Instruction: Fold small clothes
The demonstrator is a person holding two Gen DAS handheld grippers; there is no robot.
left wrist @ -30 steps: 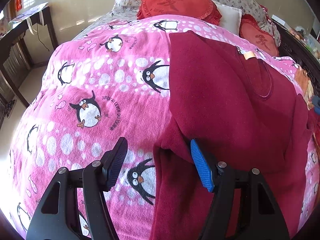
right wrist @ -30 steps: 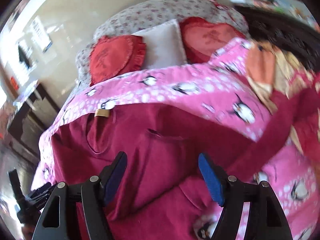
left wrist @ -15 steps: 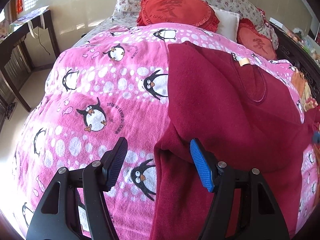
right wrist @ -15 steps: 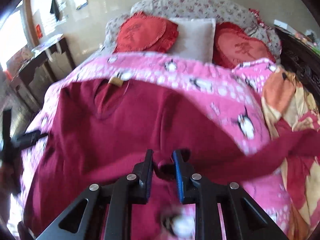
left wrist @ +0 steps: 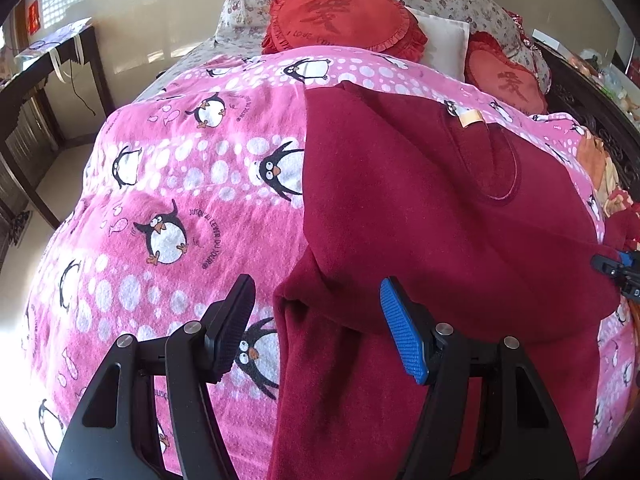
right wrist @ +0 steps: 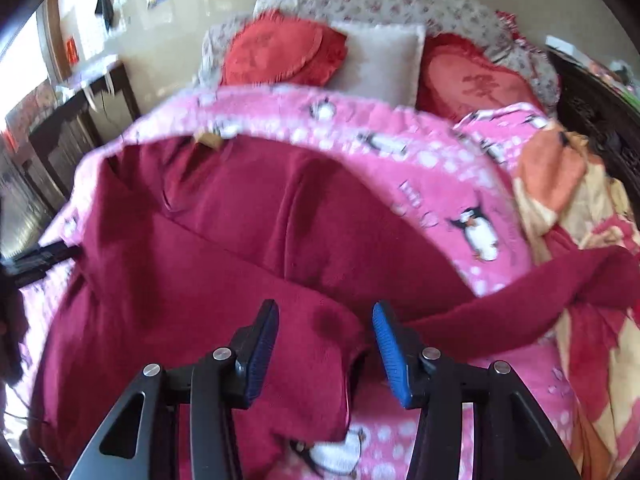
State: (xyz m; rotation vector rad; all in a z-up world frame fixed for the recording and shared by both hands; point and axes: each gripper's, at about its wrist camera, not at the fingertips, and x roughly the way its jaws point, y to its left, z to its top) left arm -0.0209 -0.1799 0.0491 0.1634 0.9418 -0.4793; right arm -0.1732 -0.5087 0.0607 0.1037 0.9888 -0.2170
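**Ana:** On the bed, spread over a pink penguin blanket (left wrist: 168, 184), lies a dark red fleece sweater (left wrist: 420, 208). What could go wrong with the fold from here?

**Ben:** Mostly a bad grab. The left gripper (left wrist: 316, 328) hangs with its jaws wide apart, straddling the sweater's near left edge where a sleeve (left wrist: 320, 380) runs down beside the body. If it closes low, I judge it could pinch the blanket along with the fleece and drag both.

**Ana:** And the other side?

**Ben:** The right gripper (right wrist: 324, 348) is also spread, with a bunched fold of fleece sitting between its jaws, not clamped. That view is blurred, so whether the pads touch the cloth I cannot tell. The right sleeve (right wrist: 520, 300) trails off to the side, over an orange and red patterned cloth (right wrist: 568, 208). Pulling that sleeve across may snag or shift that cloth, I would guess.

**Ana:** How does the sweater itself look?

**Ben:** Thick, soft and fuzzy, one solid wine red. It lies with the collar away from the cameras and a small tan label (left wrist: 472, 118) showing at the neck opening. The body is mostly flat, with soft ridges near the hem. Beyond it, at the head of the bed, sit red heart cushions (left wrist: 340, 16) and a white pillow (left wrist: 444, 40).
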